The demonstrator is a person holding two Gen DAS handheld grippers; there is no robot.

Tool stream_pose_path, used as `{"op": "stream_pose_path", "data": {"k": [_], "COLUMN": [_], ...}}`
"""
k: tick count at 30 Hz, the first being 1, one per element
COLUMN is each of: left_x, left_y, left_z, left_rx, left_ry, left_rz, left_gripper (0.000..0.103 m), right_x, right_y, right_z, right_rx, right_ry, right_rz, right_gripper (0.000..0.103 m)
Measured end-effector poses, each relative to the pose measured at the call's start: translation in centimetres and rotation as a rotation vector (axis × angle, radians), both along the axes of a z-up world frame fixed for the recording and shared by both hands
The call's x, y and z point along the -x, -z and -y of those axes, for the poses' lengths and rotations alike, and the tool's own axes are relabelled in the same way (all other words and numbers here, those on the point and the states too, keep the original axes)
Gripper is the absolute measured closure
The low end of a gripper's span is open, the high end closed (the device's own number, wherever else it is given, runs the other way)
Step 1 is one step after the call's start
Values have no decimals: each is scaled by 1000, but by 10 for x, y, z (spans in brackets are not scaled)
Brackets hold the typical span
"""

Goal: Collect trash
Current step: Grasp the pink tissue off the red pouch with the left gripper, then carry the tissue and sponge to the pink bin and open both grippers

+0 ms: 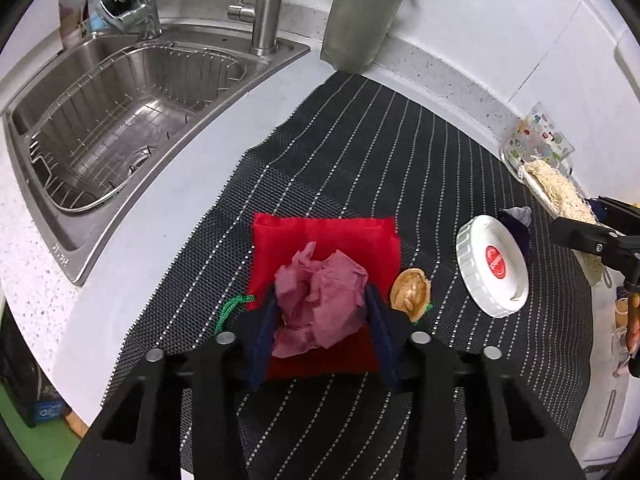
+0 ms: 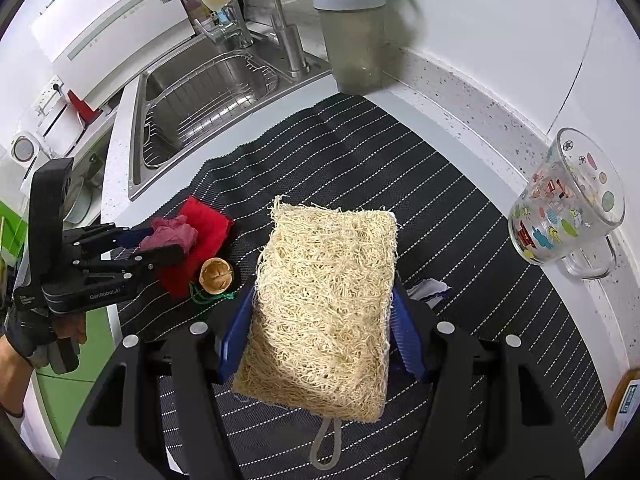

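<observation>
Our left gripper (image 1: pixel 320 304) squeezes the crumpled pink paper (image 1: pixel 320 300) over the red pouch (image 1: pixel 326 236). Just right of its fingers sits a walnut shell (image 1: pixel 411 293), then a white lid (image 1: pixel 492 265). Our right gripper (image 2: pixel 322 312) squeezes the loofah sponge (image 2: pixel 326 304) above the striped mat (image 2: pixel 360 152). A glass mug (image 2: pixel 570 212) stands farther right.

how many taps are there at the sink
2. A lever-handled tap stands at the sink's back left, and a slimmer tall tap rises at the sink's back right corner. More could be hidden out of frame.
</observation>
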State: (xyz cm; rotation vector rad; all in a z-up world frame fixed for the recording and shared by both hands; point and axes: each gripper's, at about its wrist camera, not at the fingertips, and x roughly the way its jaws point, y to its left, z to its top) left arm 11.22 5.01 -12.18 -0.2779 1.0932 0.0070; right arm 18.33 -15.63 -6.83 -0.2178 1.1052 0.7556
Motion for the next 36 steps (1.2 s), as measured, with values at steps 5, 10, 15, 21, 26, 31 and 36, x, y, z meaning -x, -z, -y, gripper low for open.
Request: {"op": "stream_pose_path", "data": {"k": [5,10,15,21,26,31,36], "left_x": [7,18,43,95,155,224,295], "left_y": [-17,-45,-76,-98,-110,-117,-116], "left_z": [3,10,21,30,29,18,-1], "left_rx": [-14,-22,-18,-28,-51,-82,-110], "left_ry": [-13,-29,-56,-133,-234,-357,-469], "left_rz": [42,91,136,170,182,180,168], "left_gripper": [66,66,66,66,66,66,66], "right_x": [3,13,30,64,109,164,234], "right_y": [-5,-19,-35,-54,-66,-73,-73], "right_z": [6,17,27,27,5,-33,-83], "right_rx": [-13,-24,-38,-64,-96,-140,-171], "right_ry": [-4,-21,-64,-181,-315,-454,-605], "right_rz": [13,37,69,111,128,122,106], "right_gripper": [41,41,41,41,41,41,41]}}
